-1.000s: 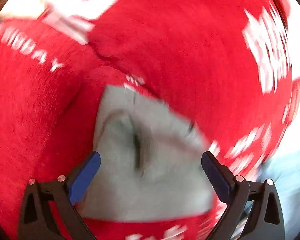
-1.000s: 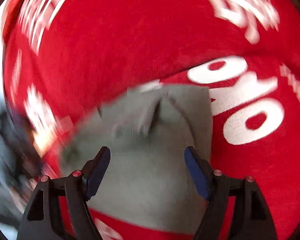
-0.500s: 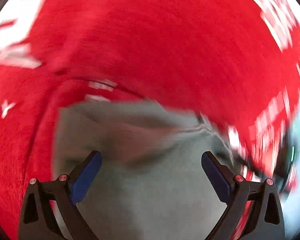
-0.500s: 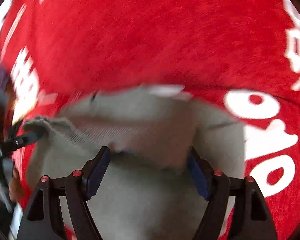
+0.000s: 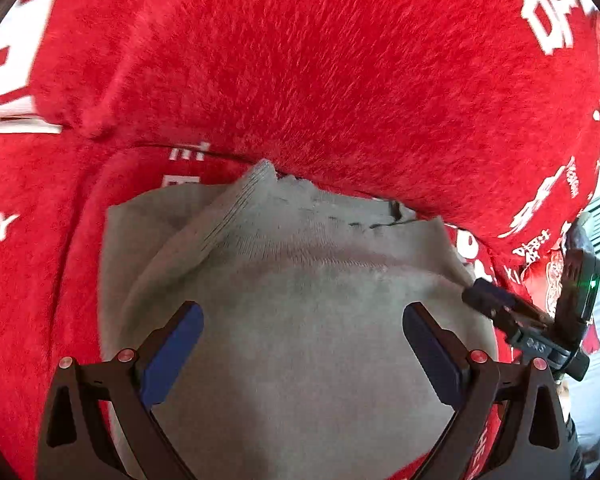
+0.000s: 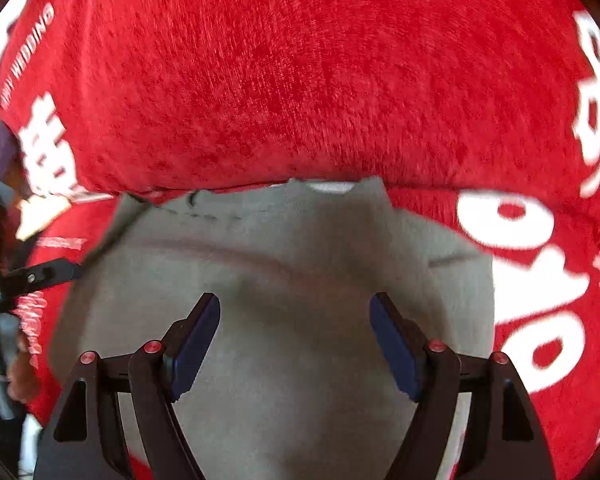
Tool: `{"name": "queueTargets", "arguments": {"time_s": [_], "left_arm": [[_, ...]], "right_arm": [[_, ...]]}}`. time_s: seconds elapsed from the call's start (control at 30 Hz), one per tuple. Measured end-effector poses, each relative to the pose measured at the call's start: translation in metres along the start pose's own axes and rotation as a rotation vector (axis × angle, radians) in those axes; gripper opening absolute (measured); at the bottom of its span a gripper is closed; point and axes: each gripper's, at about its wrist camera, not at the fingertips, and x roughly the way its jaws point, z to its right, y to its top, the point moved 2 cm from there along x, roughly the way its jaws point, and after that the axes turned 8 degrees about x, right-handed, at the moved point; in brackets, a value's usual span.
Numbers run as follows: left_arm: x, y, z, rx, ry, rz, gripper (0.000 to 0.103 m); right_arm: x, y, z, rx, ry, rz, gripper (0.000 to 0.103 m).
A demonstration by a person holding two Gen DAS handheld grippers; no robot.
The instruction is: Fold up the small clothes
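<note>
A small grey knit garment (image 5: 308, 360) lies on a red plush blanket (image 5: 340, 80). Its ribbed edge (image 5: 236, 208) is turned up at the far left, and a line of dark stitches runs along its far side. My left gripper (image 5: 302, 312) hangs open over the garment's middle, pads apart and clear of the cloth. In the right wrist view the same garment (image 6: 300, 360) fills the lower half, and my right gripper (image 6: 296, 302) stands open above it with nothing pinched. A finger (image 5: 488, 294) of the right gripper shows at the garment's right edge.
The blanket (image 6: 300, 80) carries large white lettering (image 6: 540, 280) and bulges up just behind the garment. A dark gripper body with a green light (image 5: 576, 280) sits at the right rim. A black finger (image 6: 40, 276) of the left tool reaches in from the left.
Both cameras have come closer to the grey garment, which now fills more of each view and lies wider. Each gripper's neighbour has entered at the frame edge. Jaws stayed wide.
</note>
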Motion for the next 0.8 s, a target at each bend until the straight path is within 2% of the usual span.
{"name": "queueTargets", "arguments": {"time_s": [0.07,0.13,0.2,0.27,0.33,0.37,0.4,0.47,0.5,0.63,0.73,0.77,0.8], "left_arm": [[0.008,0.011,-0.012,-0.035,0.003,-0.003,0.100],[0.017,0.020,-0.030,-0.068,0.067,-0.001,0.100],[0.027,0.026,-0.049,-0.133,0.064,-0.014,0.100],[0.031,0.029,-0.056,-0.164,0.063,-0.005,0.100],[0.035,0.034,-0.055,-0.149,0.084,0.005,0.100],[0.034,0.033,-0.052,-0.143,0.094,0.012,0.100],[0.032,0.032,-0.051,-0.143,0.094,0.023,0.100],[0.029,0.030,-0.049,-0.154,0.071,0.039,0.100],[0.027,0.029,-0.048,-0.149,0.069,0.041,0.100],[0.036,0.026,-0.038,-0.104,0.107,0.032,0.100],[0.038,0.027,-0.024,-0.105,0.130,0.020,0.100],[0.032,0.026,-0.019,-0.103,0.118,0.035,0.100],[0.023,0.024,-0.013,-0.093,0.110,0.052,0.100]], "right_arm": [[0.008,0.013,0.013,0.086,-0.051,0.006,0.080],[0.015,0.024,0.034,0.208,-0.037,0.013,0.080],[0.028,0.034,0.055,0.296,-0.038,0.022,0.080],[0.046,0.045,0.061,0.300,-0.048,-0.004,0.080],[0.066,0.047,0.069,0.306,-0.052,-0.051,0.078],[0.065,0.049,0.068,0.291,-0.055,-0.021,0.046],[0.062,0.050,0.065,0.270,-0.038,-0.010,0.029],[0.051,0.052,0.061,0.214,-0.047,0.019,0.008],[0.044,0.052,0.062,0.205,-0.036,0.046,0.008],[0.029,0.051,0.079,0.259,-0.133,0.111,0.008],[0.037,0.049,0.091,0.320,-0.181,0.078,0.010],[0.043,0.050,0.091,0.334,-0.188,0.058,0.020],[0.045,0.050,0.092,0.347,-0.182,0.040,0.025]]}}
